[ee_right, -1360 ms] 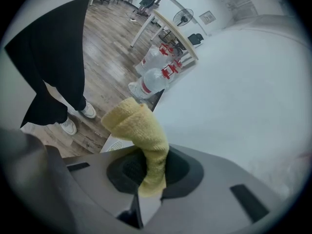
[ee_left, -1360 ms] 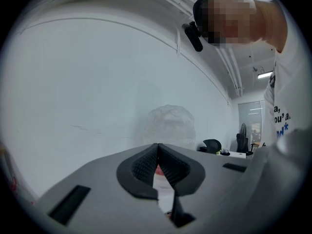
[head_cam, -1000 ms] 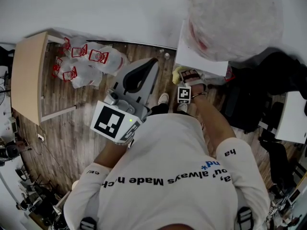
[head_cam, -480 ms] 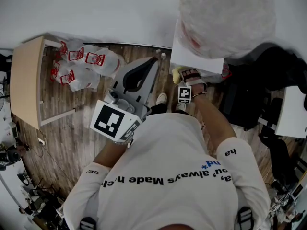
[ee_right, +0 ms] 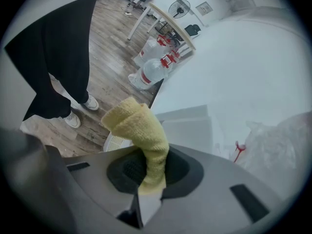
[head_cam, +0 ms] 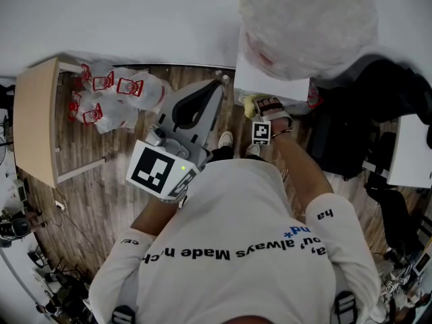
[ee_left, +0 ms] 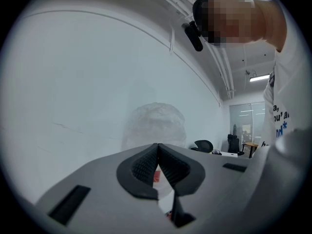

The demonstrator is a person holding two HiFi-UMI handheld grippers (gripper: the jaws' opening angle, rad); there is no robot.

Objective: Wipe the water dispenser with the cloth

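Barely shifted in a second: cloth (ee_right: 139,130) clenched in right fingers (ee_right: 126,169), perhaps touching water dispenser (ee_right: 187,130) upper centre; left fingers (ee_left: 143,166) closed empty; wipe stalled

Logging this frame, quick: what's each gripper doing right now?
Left gripper: closed, nothing between its fingers.
Right gripper: closed on the yellow cloth.

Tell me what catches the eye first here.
The yellow cloth is clamped in the right gripper, held close to the white water dispenser. On top of the dispenser sits a plastic-wrapped water bottle. The left gripper is shut and empty.
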